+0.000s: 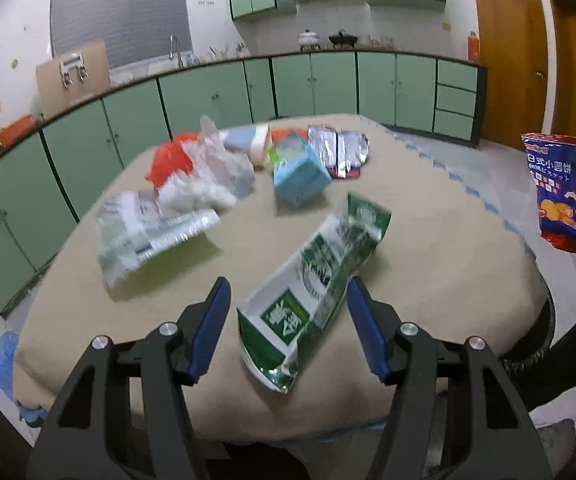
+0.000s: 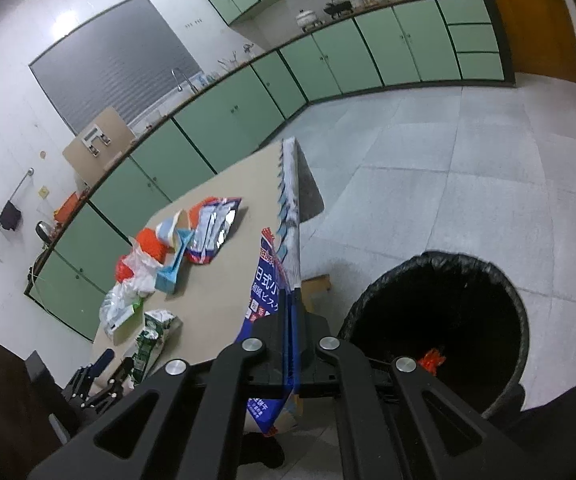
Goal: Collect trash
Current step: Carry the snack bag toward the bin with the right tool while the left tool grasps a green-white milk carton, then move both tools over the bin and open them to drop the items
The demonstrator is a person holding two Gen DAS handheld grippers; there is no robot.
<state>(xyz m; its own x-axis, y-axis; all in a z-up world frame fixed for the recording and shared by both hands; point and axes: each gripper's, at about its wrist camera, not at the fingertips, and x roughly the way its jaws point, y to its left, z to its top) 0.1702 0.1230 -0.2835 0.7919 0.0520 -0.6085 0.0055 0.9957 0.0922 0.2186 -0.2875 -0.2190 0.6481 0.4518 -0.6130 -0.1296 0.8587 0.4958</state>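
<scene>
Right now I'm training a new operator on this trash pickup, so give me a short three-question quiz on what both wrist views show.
1. True or false: the right gripper is shut on the blue snack bag.
2. Which item lies between the open left gripper's fingers? A) light blue box B) green-and-white carton C) silver foil wrapper
3. Fill in: the bin beside the table is lined with a ____ bag.

Key: 1 true; 2 B, the green-and-white carton; 3 black.
</scene>
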